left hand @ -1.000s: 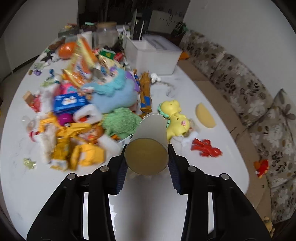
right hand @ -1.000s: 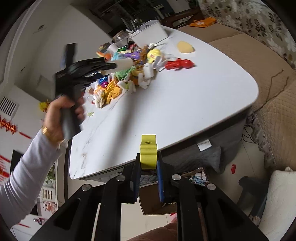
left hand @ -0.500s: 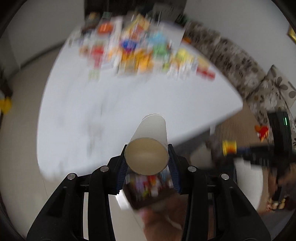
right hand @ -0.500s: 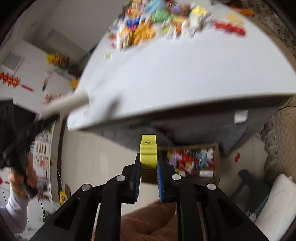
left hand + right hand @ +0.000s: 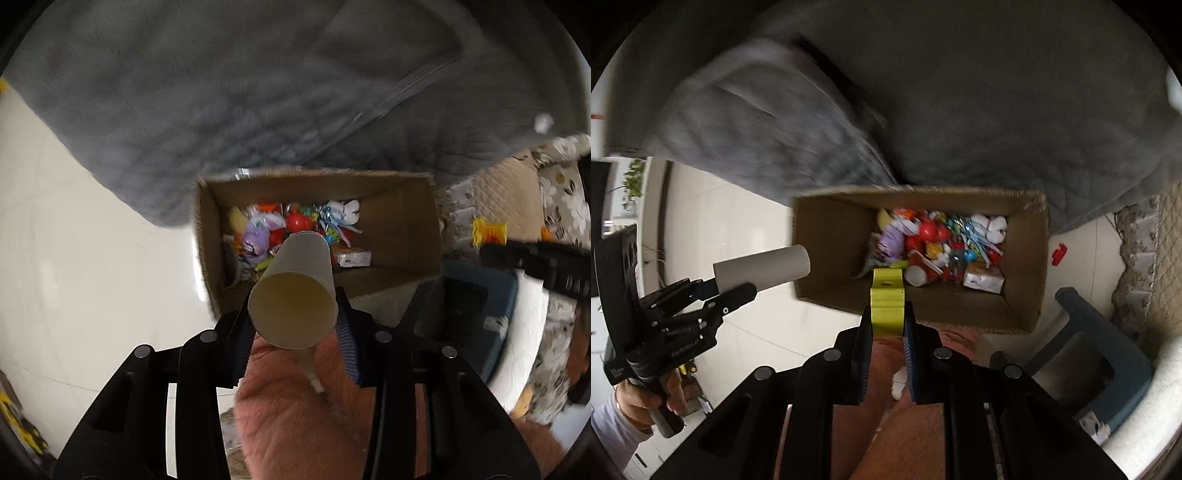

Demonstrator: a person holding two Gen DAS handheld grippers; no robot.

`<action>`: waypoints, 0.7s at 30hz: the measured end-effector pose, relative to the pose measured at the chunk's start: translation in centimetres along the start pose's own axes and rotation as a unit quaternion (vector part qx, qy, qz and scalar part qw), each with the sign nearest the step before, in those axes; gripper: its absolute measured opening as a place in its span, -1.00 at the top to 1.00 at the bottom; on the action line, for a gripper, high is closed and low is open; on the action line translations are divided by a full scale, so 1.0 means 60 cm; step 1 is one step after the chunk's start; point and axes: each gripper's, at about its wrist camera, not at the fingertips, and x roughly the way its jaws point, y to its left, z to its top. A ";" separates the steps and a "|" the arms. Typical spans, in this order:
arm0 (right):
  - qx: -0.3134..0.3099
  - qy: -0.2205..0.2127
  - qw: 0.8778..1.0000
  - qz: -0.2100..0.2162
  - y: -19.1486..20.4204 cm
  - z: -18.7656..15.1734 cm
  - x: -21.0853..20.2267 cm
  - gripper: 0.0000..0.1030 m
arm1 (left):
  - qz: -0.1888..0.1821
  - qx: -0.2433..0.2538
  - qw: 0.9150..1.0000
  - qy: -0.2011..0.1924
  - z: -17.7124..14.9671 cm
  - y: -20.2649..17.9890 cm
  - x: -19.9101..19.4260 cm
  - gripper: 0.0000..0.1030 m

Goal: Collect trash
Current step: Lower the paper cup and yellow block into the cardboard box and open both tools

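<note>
My left gripper (image 5: pixel 293 328) is shut on a cardboard tube (image 5: pixel 295 291), held above the near edge of an open cardboard box (image 5: pixel 406 221) on the floor. The tube (image 5: pixel 764 267) and left gripper (image 5: pixel 701 299) also show in the right wrist view, at the box's left wall. My right gripper (image 5: pixel 887 332) is shut on a yellow-green plastic piece (image 5: pixel 886 302), held over the near wall of the box (image 5: pixel 831 236). The box holds several colourful wrappers and toys (image 5: pixel 938 240).
A grey cloth (image 5: pixel 221 92) hangs down from the table behind the box. A dark blue stool (image 5: pixel 1104 347) stands to the right of the box. Pale tiled floor (image 5: pixel 92 258) lies to the left. My brown-clad knees (image 5: pixel 295 406) are below the grippers.
Both grippers have swung down from the tabletop to the box on the floor, each keeping its hold. The table's top has left both views.
</note>
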 end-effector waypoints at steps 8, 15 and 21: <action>0.095 0.101 0.986 -0.091 -0.128 0.020 0.188 -0.56 | 0.060 -0.076 0.981 0.170 0.033 0.050 0.219 -0.43; 0.108 0.057 0.991 -0.054 -0.119 0.009 0.083 -0.72 | 0.036 -0.088 0.987 0.130 0.019 0.036 0.122 -0.59; 0.098 -0.022 0.995 -0.004 -0.073 0.011 -0.109 -0.72 | 0.070 -0.022 0.996 0.042 0.003 -0.016 -0.050 -0.59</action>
